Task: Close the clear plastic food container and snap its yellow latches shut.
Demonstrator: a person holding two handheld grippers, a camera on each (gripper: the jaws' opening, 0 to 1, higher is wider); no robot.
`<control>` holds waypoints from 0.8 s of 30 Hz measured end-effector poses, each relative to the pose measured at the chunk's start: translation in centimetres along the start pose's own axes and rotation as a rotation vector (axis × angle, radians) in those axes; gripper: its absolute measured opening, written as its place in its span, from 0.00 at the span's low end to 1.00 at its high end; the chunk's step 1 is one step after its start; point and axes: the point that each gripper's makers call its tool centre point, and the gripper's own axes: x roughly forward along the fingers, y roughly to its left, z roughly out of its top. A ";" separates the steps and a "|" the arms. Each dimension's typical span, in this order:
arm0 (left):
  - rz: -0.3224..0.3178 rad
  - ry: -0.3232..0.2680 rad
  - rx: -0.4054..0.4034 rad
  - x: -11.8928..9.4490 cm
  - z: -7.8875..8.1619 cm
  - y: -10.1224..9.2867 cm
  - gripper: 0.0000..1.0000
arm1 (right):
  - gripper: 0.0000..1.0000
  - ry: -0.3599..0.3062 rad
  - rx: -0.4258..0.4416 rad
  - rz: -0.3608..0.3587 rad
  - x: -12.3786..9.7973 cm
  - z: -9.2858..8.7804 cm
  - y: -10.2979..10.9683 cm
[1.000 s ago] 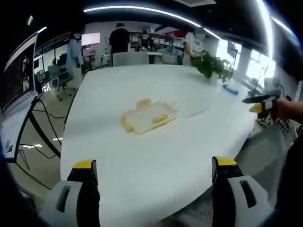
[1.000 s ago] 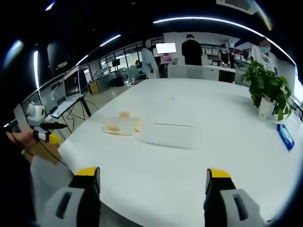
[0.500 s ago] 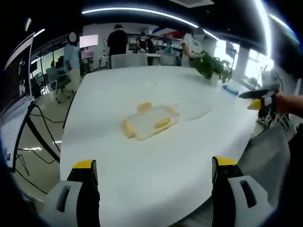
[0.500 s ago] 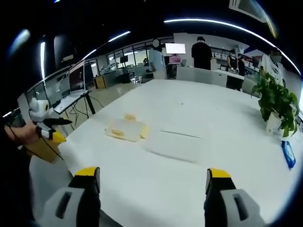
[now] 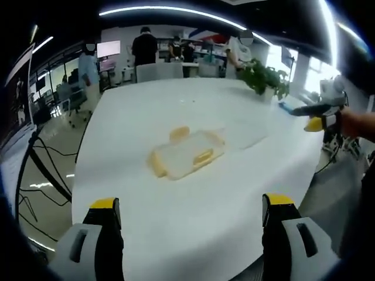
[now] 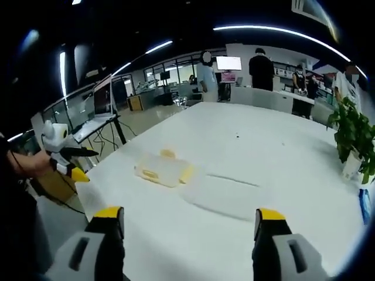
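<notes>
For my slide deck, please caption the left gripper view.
Open left claw faces a clear container with yellow latches on a white table.

The left gripper [image 5: 190, 219] is hovering with its yellow-tipped jaws spread wide over the near edge of a white table [image 5: 176, 199]. A clear plastic container [image 5: 188, 153] with yellow latches [image 5: 203, 157] is lying flat mid-table. The right gripper [image 5: 313, 115] is entering from the right, held in a hand [image 5: 354, 124]. A potted plant [image 5: 265, 79] is standing at the far corner, where people are gathering beyond.
</notes>
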 end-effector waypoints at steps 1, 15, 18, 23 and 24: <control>-0.001 0.010 0.007 0.2 0.0 0.0 0.99 | 0.92 0.002 -0.002 0.003 0.2 0.0 -0.2; -0.006 0.038 0.023 1.8 0.3 1.0 0.99 | 0.92 0.022 -0.037 0.051 2.4 1.1 -0.3; -0.009 0.047 0.031 2.2 0.1 1.2 0.98 | 0.91 0.026 -0.045 0.059 2.8 1.3 -0.3; -0.017 0.057 0.038 2.9 0.3 1.6 0.98 | 0.89 0.045 -0.099 0.069 3.8 1.9 -0.1; -0.018 0.060 0.040 3.0 0.2 1.7 0.98 | 0.89 0.046 -0.102 0.071 4.0 2.0 -0.1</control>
